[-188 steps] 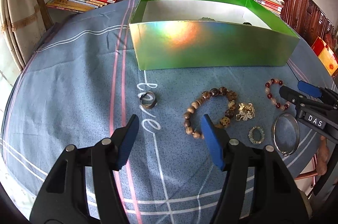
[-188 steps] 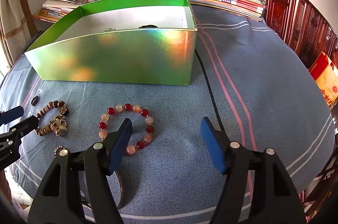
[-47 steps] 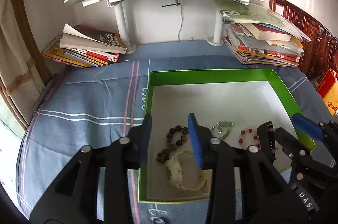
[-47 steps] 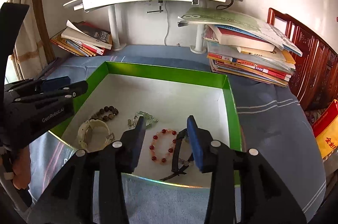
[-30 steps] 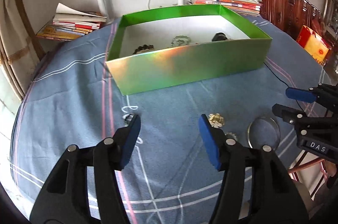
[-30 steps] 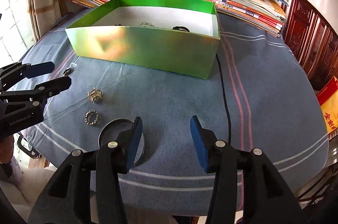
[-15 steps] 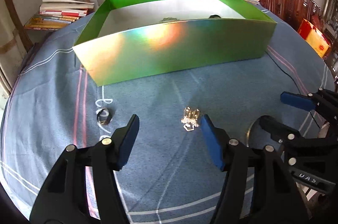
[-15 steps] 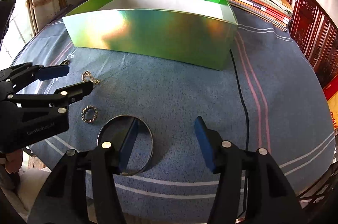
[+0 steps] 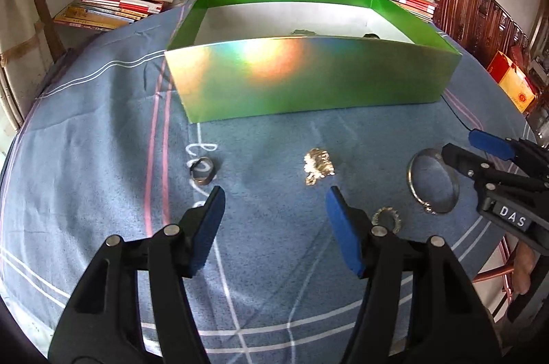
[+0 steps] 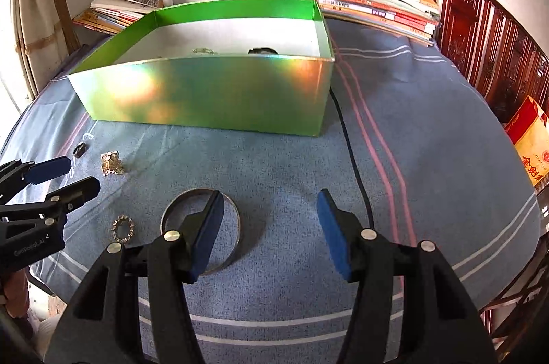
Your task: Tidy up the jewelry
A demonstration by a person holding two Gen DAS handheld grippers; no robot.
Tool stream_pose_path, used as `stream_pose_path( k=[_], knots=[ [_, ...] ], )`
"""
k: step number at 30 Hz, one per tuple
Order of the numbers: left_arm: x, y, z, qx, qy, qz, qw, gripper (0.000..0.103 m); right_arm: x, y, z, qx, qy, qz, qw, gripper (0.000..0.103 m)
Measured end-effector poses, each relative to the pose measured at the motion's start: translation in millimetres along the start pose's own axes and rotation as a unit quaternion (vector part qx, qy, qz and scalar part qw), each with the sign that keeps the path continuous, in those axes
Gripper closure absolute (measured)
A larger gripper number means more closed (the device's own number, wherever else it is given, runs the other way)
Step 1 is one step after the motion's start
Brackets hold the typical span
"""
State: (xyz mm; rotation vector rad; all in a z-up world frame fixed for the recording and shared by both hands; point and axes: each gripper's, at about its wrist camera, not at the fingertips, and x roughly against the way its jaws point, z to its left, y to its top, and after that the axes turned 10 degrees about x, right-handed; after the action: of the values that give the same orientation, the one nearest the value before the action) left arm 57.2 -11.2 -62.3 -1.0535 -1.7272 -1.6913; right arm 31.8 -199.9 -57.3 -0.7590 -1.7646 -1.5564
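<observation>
Jaws on my left gripper and right gripper stood wide apart, empty. Bangle lay under my right blade at 9 o'clock: judged rigid, thin, slippery; pinch across its rim. Box sat at 12.

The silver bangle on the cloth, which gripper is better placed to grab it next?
Right. The right gripper is open with one finger already over the silver bangle; the left gripper is open nearer the gold charm.
</observation>
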Motion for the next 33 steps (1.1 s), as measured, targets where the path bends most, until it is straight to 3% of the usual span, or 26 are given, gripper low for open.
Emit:
stream_pose_path(
  k=[10,12,14,18,28,33],
  knots=[
    [-13.3,12.3,-31.8,-0.025,-0.008,0.000,0.9997,0.040,-8.5,-4.4,0.7,-0.003,0.007,0.011,1.000,0.047],
    [-17.6,14.9,-32.1,-0.022,-0.004,0.003,0.9998,0.049,-9.3,-4.0,1.2,0.000,0.006,0.011,1.000,0.047],
    [-21.8,15.2,-30.8,-0.019,-0.003,0.010,0.9998,0.067,-9.5,-4.1,1.9,0.002,0.006,0.010,1.000,0.046],
    [-23.5,13.1,-23.1,-0.013,-0.009,0.010,0.9998,0.081,-9.6,-4.3,1.5,0.002,0.006,0.010,1.000,0.046],
    [-6.4,-4.1,8.4,-0.007,-0.015,0.007,0.9998,0.081,-9.8,-3.8,3.0,0.006,0.002,0.008,1.000,0.046],
    [-3.0,-8.4,11.7,-0.008,-0.008,0.005,0.9999,0.070,-10.3,-2.9,8.2,0.010,0.003,0.005,1.000,0.046]
  ],
)
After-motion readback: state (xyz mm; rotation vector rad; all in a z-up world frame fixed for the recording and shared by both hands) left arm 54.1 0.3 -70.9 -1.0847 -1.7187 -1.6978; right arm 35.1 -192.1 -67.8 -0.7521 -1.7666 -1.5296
